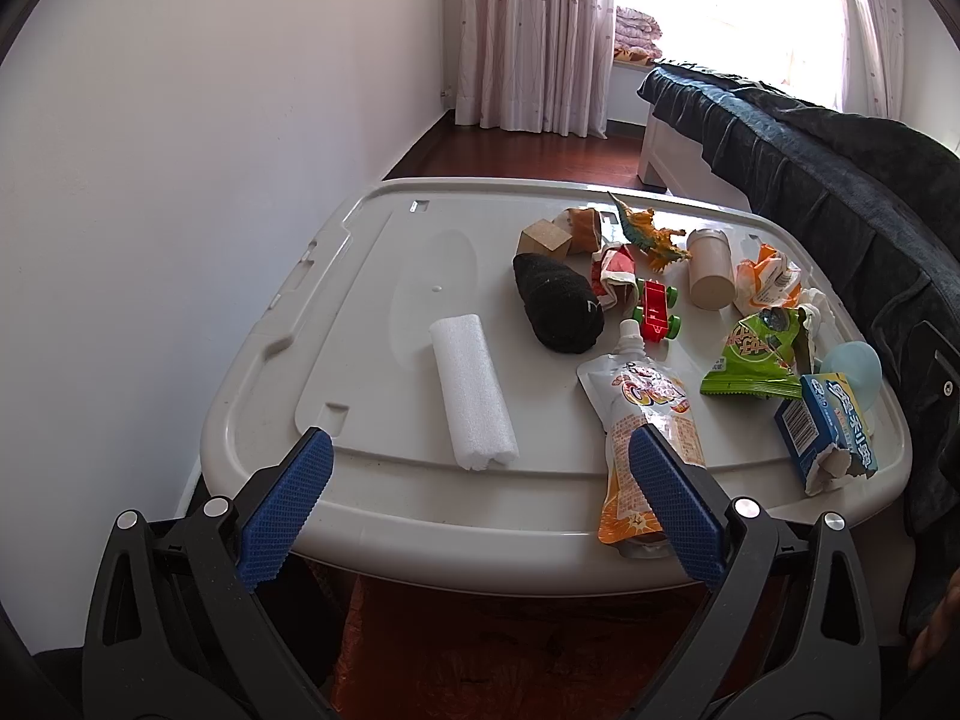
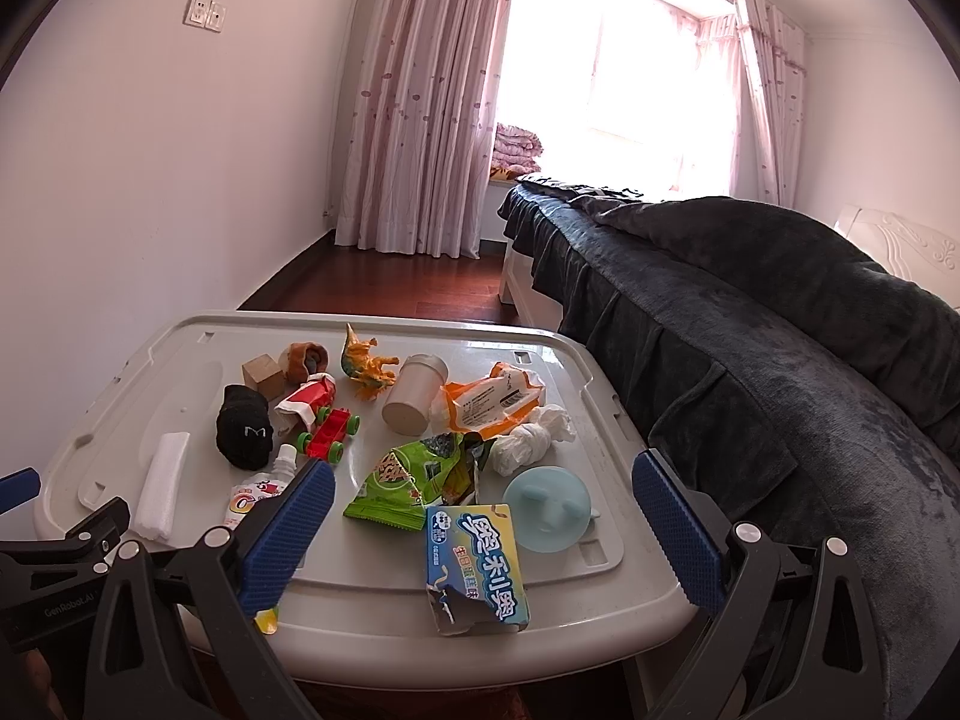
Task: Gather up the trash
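Tools (image 1: 480, 504) (image 2: 480, 534) agape over littered lid (image 1: 372, 240); bedroom.

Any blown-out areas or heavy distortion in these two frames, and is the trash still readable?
Left wrist view: window overexposed, fisheye corners dark, green snack bag sharp. Right wrist view: window blown out with pink haze; bed bends with distortion; blue wrapper print crisp.

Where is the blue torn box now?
The blue torn box lies at the lid's near right edge, beside the pale blue disc and green snack bag.
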Demonstrator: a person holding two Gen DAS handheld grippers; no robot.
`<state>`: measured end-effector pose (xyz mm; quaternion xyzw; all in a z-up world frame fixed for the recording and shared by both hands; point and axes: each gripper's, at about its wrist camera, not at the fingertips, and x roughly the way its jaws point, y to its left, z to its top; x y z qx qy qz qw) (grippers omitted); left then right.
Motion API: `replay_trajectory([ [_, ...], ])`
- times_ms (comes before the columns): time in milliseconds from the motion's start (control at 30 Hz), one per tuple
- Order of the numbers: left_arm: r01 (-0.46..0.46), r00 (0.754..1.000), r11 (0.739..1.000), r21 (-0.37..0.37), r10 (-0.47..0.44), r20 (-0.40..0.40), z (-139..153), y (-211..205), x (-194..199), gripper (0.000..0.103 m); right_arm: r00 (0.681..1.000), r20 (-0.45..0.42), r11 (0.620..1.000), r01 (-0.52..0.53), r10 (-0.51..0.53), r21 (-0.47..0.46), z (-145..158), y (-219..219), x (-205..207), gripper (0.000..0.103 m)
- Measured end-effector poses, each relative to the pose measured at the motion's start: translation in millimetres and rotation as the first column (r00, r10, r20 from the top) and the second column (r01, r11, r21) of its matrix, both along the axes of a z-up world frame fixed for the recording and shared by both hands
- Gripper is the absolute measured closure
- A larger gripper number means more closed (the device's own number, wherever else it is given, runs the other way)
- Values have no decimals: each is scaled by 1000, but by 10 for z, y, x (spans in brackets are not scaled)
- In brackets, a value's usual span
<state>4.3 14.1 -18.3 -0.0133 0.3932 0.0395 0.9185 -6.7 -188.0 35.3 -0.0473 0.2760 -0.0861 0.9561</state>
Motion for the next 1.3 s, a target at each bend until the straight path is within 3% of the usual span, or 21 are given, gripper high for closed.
replay_trajectory([
  [567,23,1000,1000,11,-23,8,38,-130,-50,7,999,35,1000,19,-20,21,128,-116,-74,5],
  [900,123,991,983,-135,-128,-34,-285,-325,-169,7,997,46,997,58,-60,53,173,-359,-150,5],
  [1133,167,985,985,-48,-169,-24,-389,-672,-4,7,996,58,996,70,-73,48,203,-438,-190,5],
  [1300,154,985,988,-34,-156,-68,-553,-760,251,7,995,59,996,74,-77,52,204,-484,-192,5],
])
